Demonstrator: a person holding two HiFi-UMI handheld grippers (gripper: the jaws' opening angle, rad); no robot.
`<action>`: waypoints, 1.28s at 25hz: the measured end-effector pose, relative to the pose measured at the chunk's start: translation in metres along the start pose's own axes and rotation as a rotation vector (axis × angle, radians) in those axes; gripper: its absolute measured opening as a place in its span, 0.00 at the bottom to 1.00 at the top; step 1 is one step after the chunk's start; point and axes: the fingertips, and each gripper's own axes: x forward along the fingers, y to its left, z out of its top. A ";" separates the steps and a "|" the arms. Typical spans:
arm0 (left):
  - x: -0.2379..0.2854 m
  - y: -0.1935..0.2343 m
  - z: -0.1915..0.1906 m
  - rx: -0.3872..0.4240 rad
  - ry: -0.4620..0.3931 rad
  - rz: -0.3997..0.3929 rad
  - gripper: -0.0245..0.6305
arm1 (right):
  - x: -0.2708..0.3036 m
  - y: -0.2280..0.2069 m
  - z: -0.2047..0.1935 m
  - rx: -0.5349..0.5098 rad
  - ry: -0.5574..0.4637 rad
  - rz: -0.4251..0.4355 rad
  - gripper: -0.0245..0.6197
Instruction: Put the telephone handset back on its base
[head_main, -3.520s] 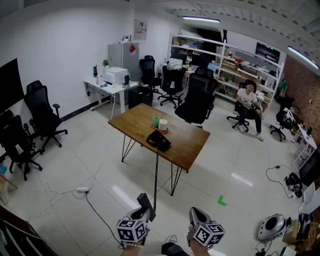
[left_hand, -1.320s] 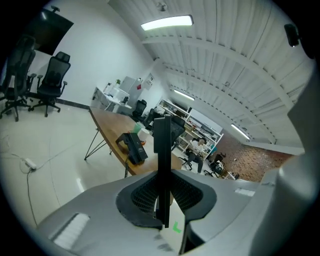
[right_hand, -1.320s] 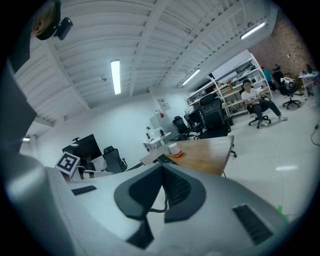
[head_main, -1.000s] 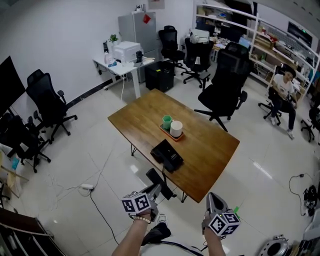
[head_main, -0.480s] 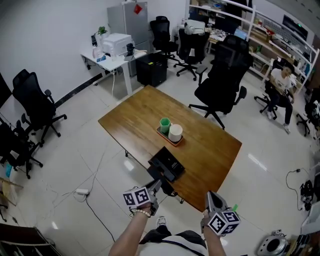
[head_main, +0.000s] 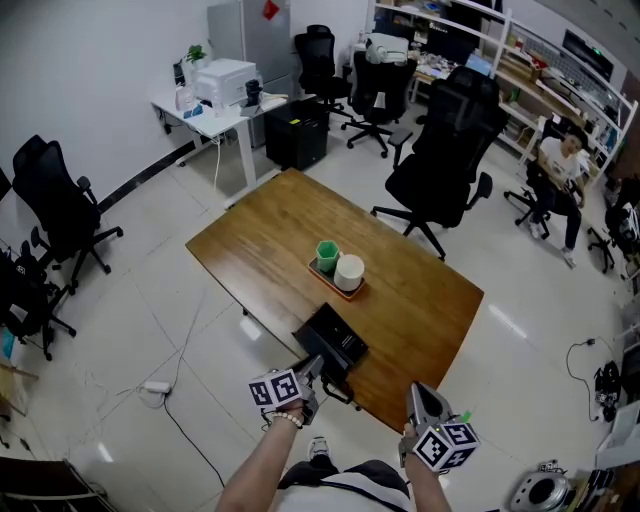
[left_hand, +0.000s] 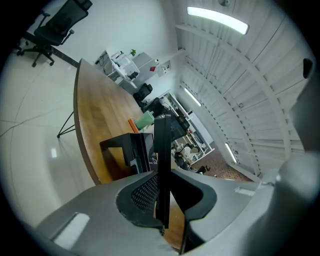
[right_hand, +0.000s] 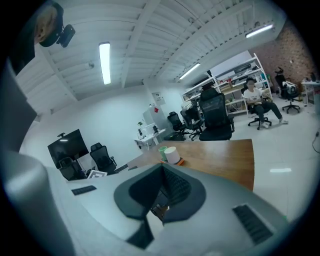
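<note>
Left gripper (left_hand: 165, 181): I am keeping its jaws narrow, clamped on the black telephone handset (left_hand: 161, 142), which is standing edge-on between the pads.
Right gripper (right_hand: 161, 170): I am holding it off the table on the near side, jaws pressed together with nothing between them.
Handset position: it is hanging over the near long edge of the wooden table (head_main: 262, 240), just beside the telephone base (head_main: 333, 343); I cannot tell whether they are touching.
Edges: the base is sitting close to that near edge, and bare wood is running out to the left and right of it.
Open room: white floor is lying open on my side and to the left.
Behind the base: an orange tray (head_main: 322, 270) is carrying a green cup (head_main: 327, 254) and a white cup (head_main: 349, 271), near the base but apart from it.
Around: a black office chair (head_main: 445, 150) is standing beyond the far edge, and a power strip (head_main: 157, 386) with its cable is trailing on the floor at left.
</note>
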 end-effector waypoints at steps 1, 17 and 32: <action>0.002 0.001 -0.002 -0.004 -0.006 -0.005 0.14 | 0.000 0.000 -0.001 0.000 0.001 0.001 0.04; 0.008 0.019 -0.022 -0.138 -0.066 -0.069 0.14 | -0.020 0.000 -0.016 0.018 0.041 -0.018 0.04; 0.020 0.030 -0.038 -0.154 -0.050 -0.067 0.14 | -0.033 -0.016 -0.015 0.021 0.041 -0.041 0.04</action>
